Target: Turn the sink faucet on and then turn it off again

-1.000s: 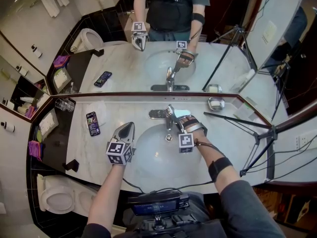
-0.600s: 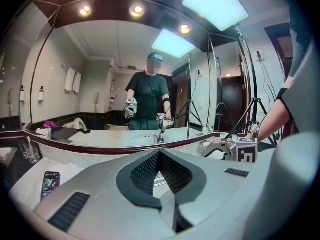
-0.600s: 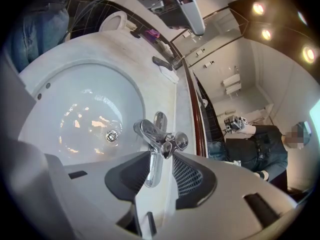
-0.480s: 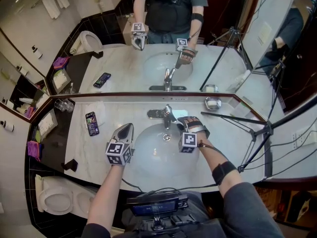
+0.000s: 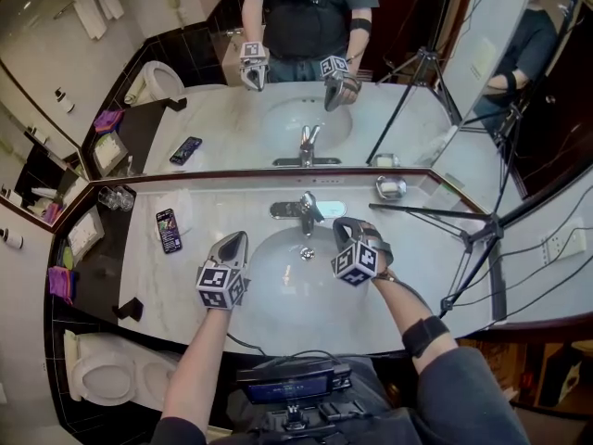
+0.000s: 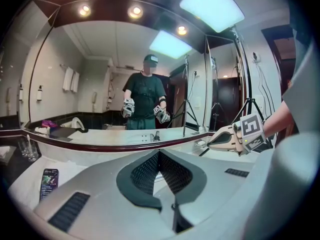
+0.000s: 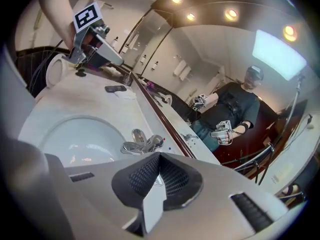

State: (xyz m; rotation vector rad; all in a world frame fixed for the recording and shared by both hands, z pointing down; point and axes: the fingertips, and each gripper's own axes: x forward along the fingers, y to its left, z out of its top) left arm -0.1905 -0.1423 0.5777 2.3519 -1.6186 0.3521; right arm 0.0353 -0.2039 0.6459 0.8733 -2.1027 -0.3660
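Bright, even light from ceiling spots [image 6: 134, 10] and a glowing panel [image 6: 207, 6]. Soft sheen on pale tabletop [image 5: 153, 272], faint shadows. Both gripper views bow strongly, corners black; foreground slightly soft. Head view sharp.

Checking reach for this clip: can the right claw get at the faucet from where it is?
Probably yes. The right claw hangs over the basin beside the faucet with nothing between them; the left claw is well clear. Right jaws are shut and empty, so gripping needs them opened.

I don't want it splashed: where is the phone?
In the head view, the phone lies on the counter left of the sink, near the glasses.
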